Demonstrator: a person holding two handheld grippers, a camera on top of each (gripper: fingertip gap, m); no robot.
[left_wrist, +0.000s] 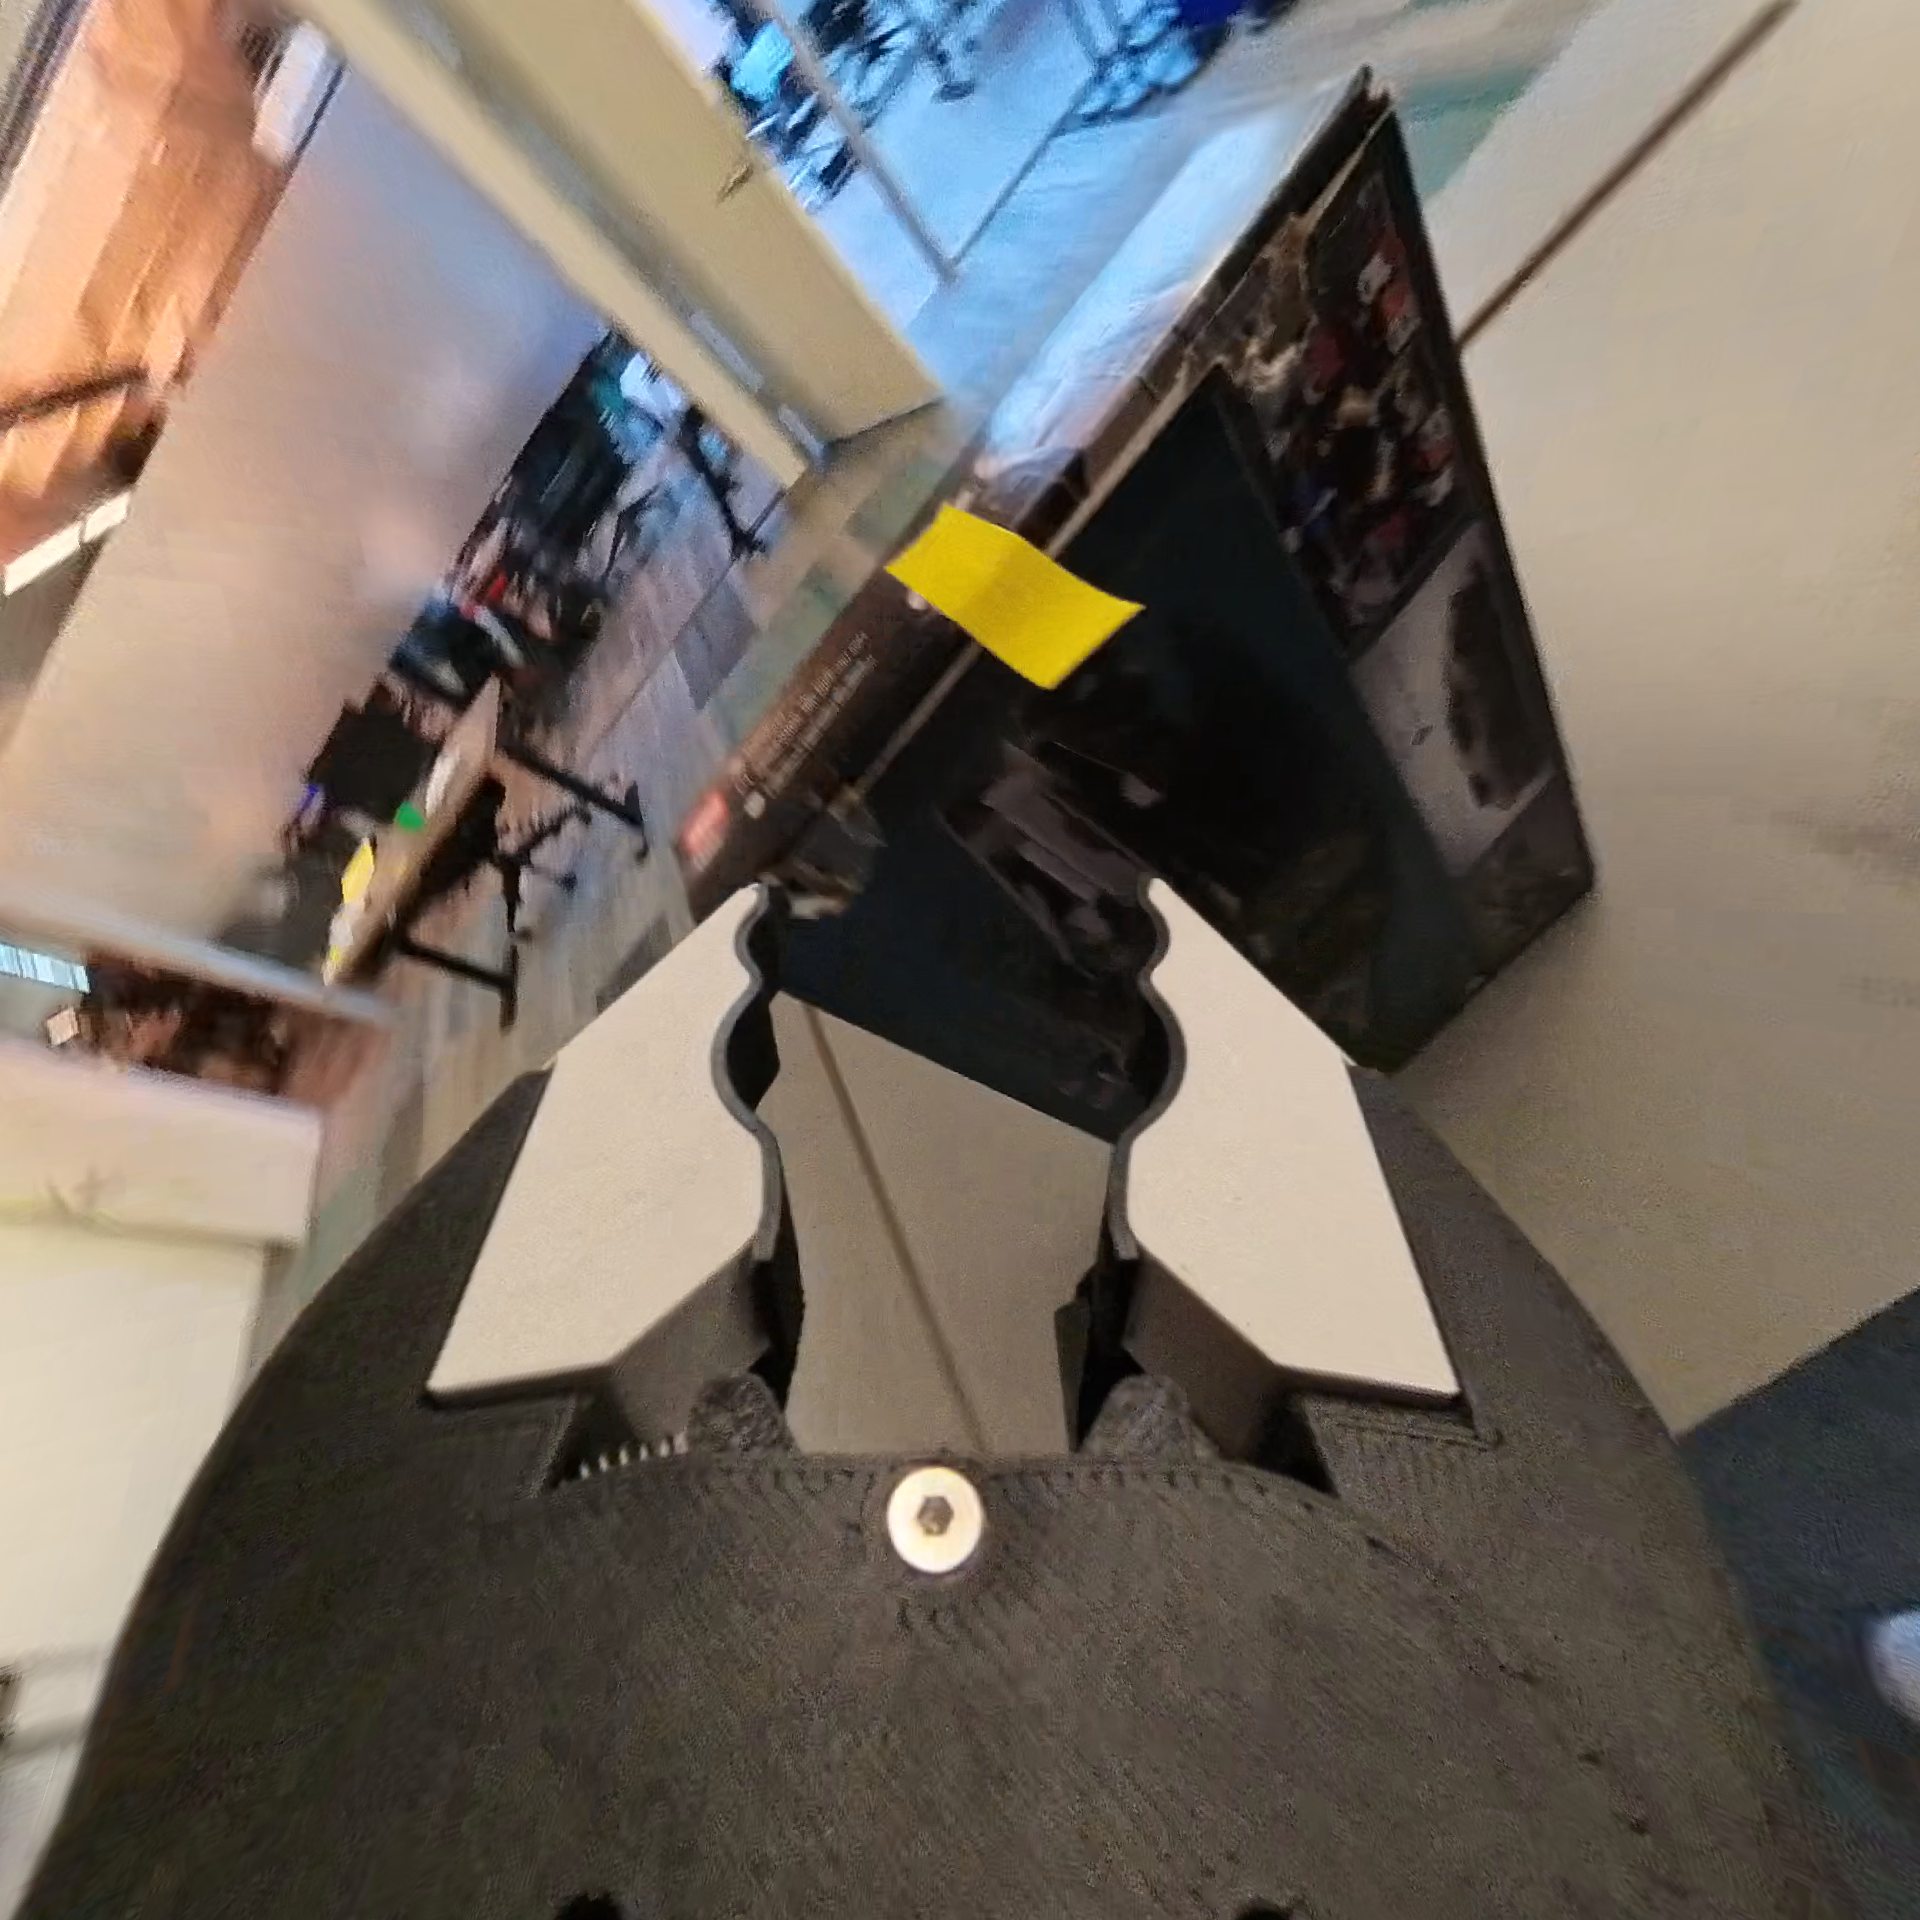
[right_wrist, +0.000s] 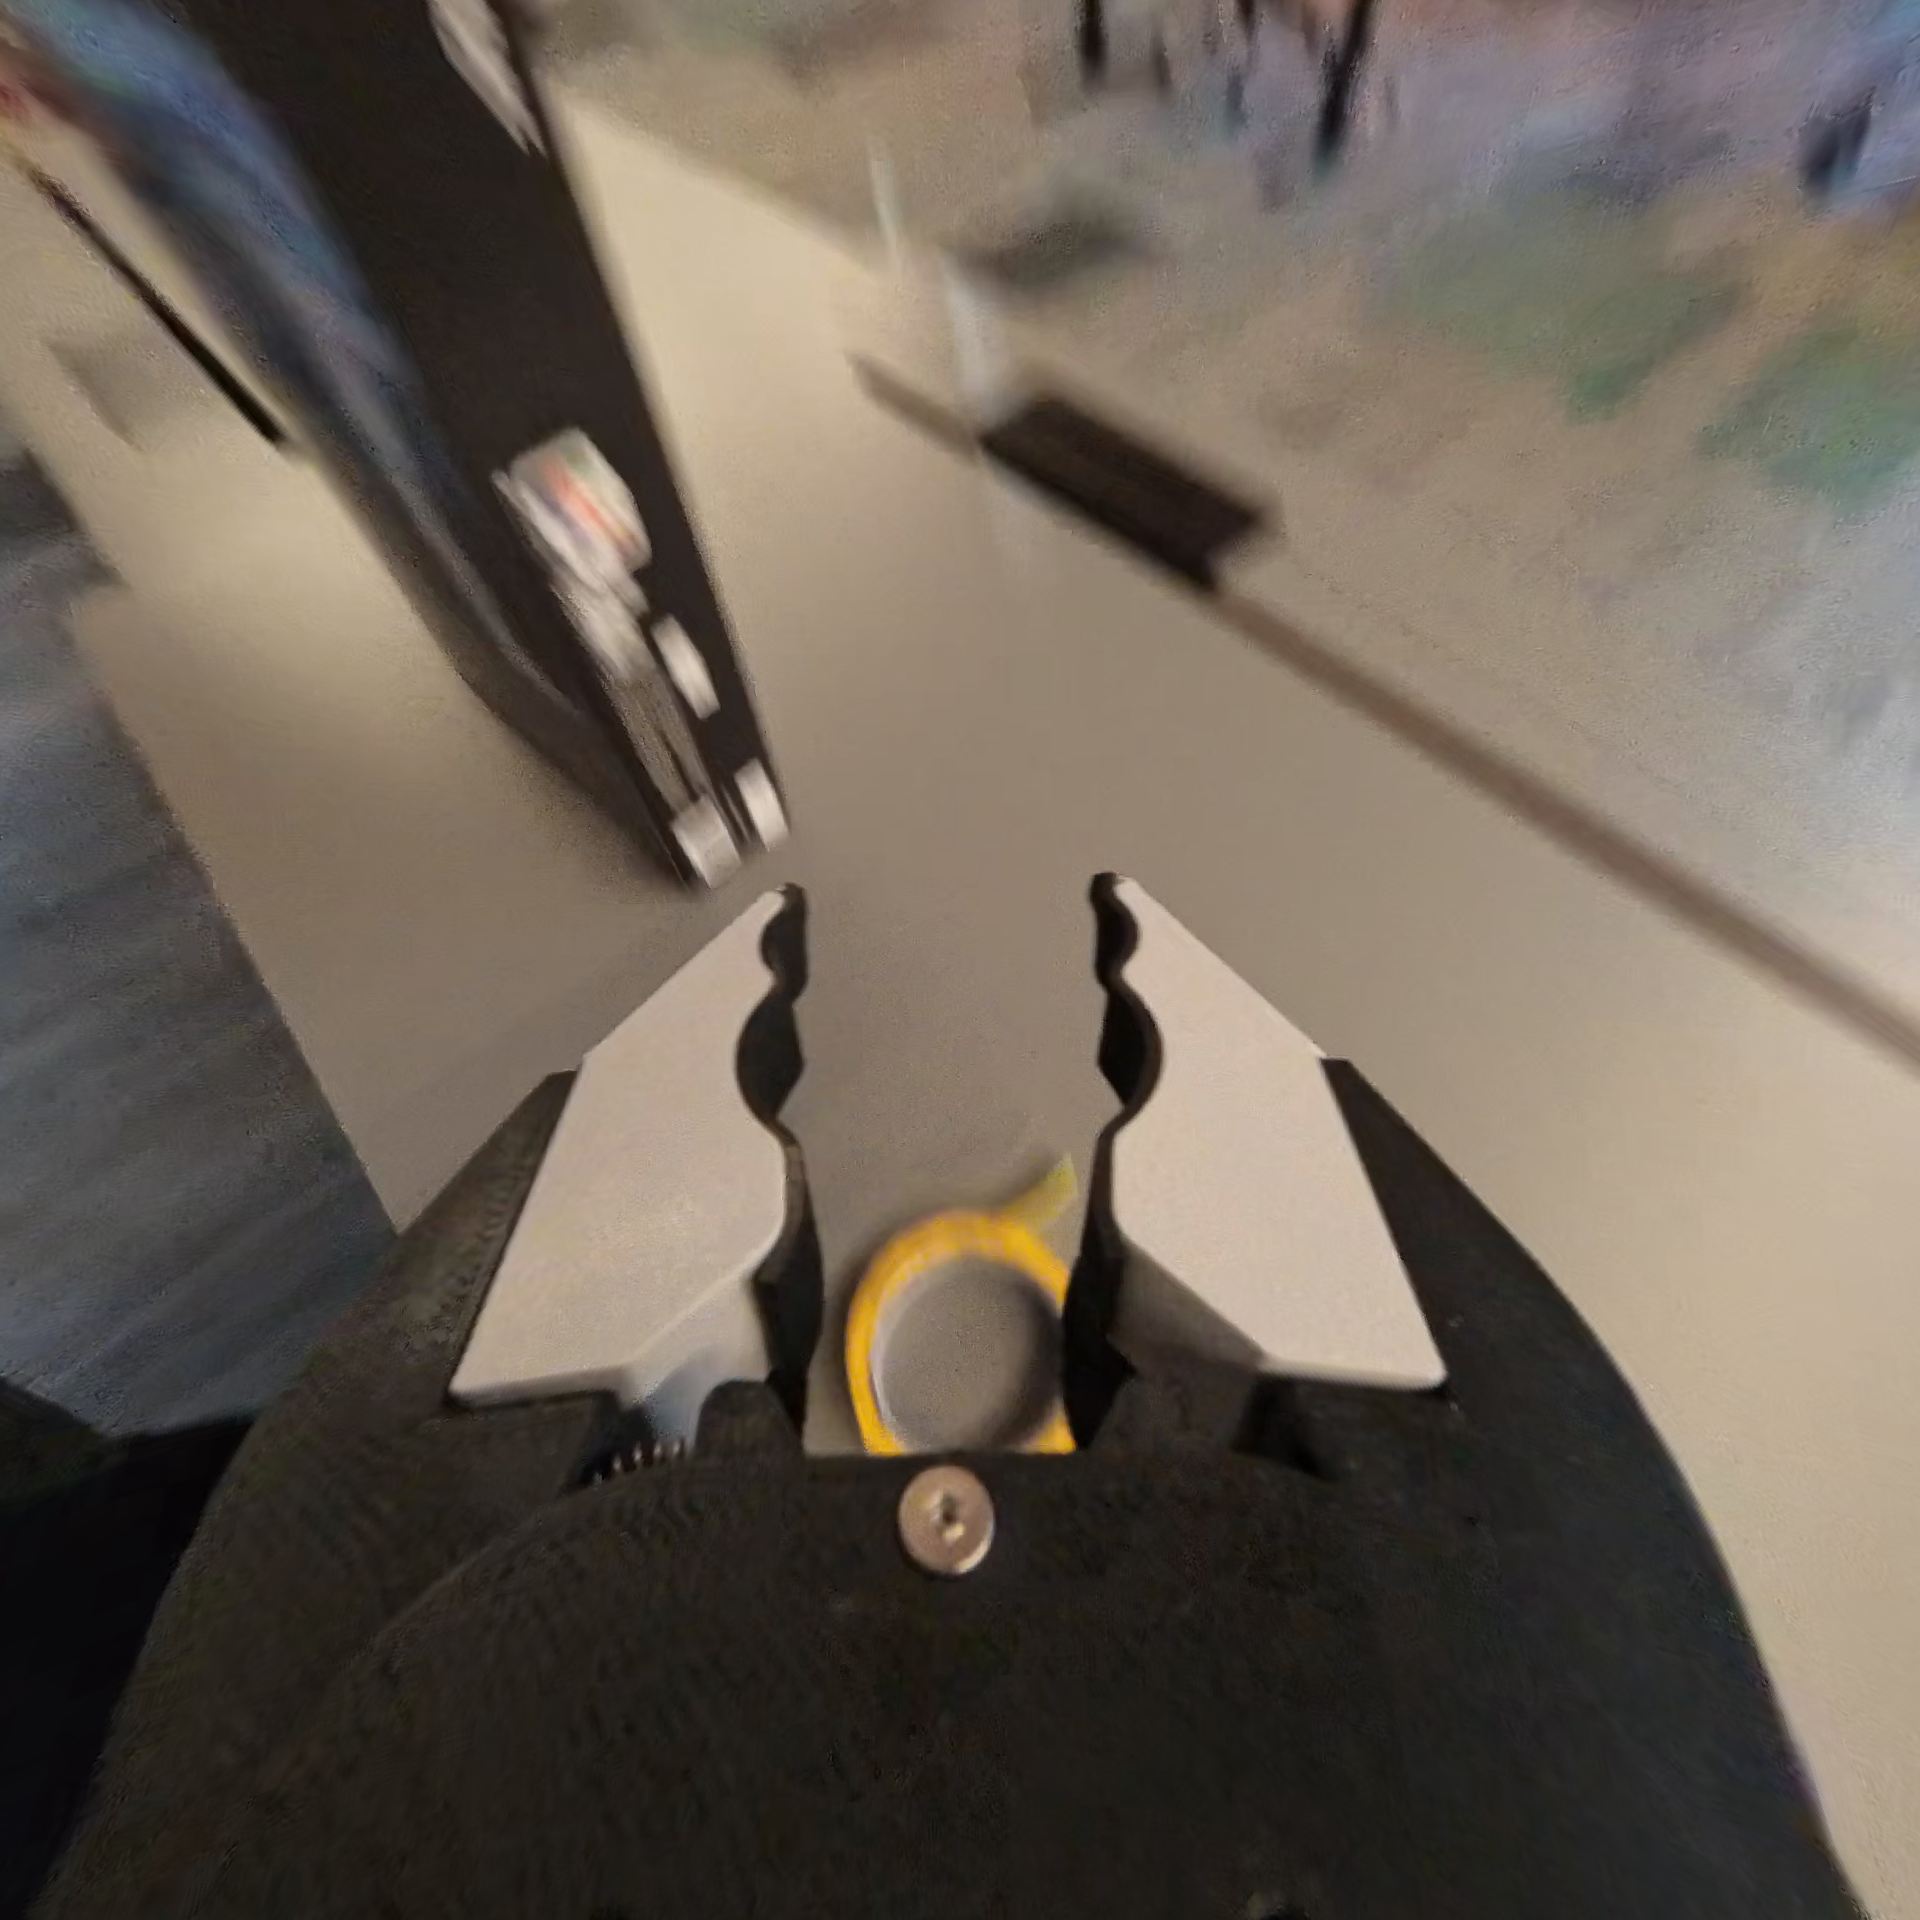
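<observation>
The left gripper (left_wrist: 961, 904) is hovering with its jaws apart and nothing between them, its tips pointing at the near corner of a dark box (left_wrist: 1195, 727). The box is lying on a pale table (left_wrist: 1714, 623), and a strip of yellow tape (left_wrist: 1013, 608) is sitting over its upper edge. A thin seam in the table is running under the gripper toward the box. Beyond the table edge, blurred desks (left_wrist: 447, 831) and chairs are showing in the room behind.

The right gripper (right_wrist: 948, 899) is also spread open and gripping nothing. A yellow tape roll (right_wrist: 961, 1340) is lying flat on the table (right_wrist: 935, 727) low between its fingers, near their base; whether it is touching them is unclear. The box (right_wrist: 582, 540) is standing just ahead to the left, its corner near the left fingertip. A black bar (right_wrist: 1122, 483) is lying farther off to the right along a table seam. This view is heavily blurred.
</observation>
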